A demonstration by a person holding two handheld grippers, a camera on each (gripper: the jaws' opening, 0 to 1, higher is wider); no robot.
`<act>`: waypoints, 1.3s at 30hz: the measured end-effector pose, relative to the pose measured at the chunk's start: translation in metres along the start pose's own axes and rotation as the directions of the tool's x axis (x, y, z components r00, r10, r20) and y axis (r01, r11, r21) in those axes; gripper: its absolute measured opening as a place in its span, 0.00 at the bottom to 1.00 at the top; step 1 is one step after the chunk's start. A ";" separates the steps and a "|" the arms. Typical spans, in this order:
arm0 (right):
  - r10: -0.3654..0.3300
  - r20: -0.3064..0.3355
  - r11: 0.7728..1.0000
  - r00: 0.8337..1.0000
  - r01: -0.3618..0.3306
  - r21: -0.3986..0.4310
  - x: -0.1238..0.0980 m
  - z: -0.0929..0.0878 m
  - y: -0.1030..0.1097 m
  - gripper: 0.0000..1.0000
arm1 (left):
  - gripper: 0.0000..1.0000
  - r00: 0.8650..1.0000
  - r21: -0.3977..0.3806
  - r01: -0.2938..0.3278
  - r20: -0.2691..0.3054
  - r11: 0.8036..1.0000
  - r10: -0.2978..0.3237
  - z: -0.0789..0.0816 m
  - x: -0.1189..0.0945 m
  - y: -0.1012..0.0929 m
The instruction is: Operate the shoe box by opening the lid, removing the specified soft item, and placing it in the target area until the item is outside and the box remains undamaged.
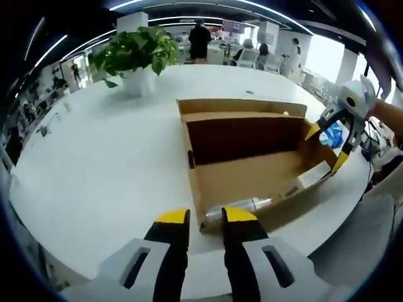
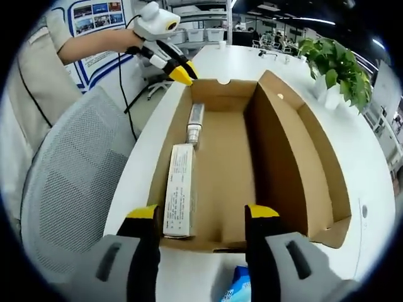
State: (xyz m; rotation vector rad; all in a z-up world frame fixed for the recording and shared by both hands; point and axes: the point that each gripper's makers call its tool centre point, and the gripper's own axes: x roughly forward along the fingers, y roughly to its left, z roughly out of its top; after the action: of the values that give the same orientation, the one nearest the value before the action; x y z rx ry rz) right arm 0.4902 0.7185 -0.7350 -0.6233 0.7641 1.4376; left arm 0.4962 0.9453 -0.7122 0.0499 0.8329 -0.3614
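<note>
An open brown cardboard shoe box (image 1: 252, 179) (image 2: 223, 170) lies on the white table, its lid (image 1: 242, 108) (image 2: 315, 151) folded back. Inside, along one wall, lie a white carton (image 2: 179, 198) (image 1: 312, 176) and a silver tube (image 2: 195, 124) (image 1: 242, 206). My left gripper (image 1: 206, 217) is open at one short end of the box, just above the tube's end; the right gripper view has it at the far end (image 2: 184, 70). My right gripper (image 2: 201, 214) hangs wide open over the opposite end, above the carton, and holds nothing; it is also in the left gripper view (image 1: 327, 146).
A potted green plant (image 1: 135, 53) (image 2: 337, 60) stands on the round white table (image 1: 94, 163) beyond the lid. A blue packet (image 2: 236, 286) (image 1: 332, 135) lies under my right gripper. A grey mesh chair (image 2: 69, 182) sits at the table edge. People stand in the background.
</note>
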 end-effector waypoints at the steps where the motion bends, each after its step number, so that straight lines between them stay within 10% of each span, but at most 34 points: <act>1: 0.000 -0.001 1.000 1.000 0.000 0.000 0.001 0.000 0.000 0.49 | 0.15 1.000 -0.017 0.006 0.008 1.000 -0.006 0.001 0.001 -0.001; 17: 0.000 -0.056 0.999 0.998 -0.002 -0.039 0.019 -0.006 0.014 0.17 | 0.09 1.000 -0.076 -0.011 0.022 0.997 0.013 0.000 0.004 0.000; 39: -0.094 0.027 0.996 0.995 0.094 0.007 -0.009 0.019 -0.004 0.15 | 0.03 0.999 -0.073 -0.040 0.010 0.997 0.041 -0.001 0.005 0.004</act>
State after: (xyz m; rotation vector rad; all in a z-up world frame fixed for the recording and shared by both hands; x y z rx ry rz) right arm 0.4956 0.7273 -0.7167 -0.6259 0.7081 1.3547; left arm 0.5001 0.9481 -0.7170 -0.0031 0.8321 -0.2931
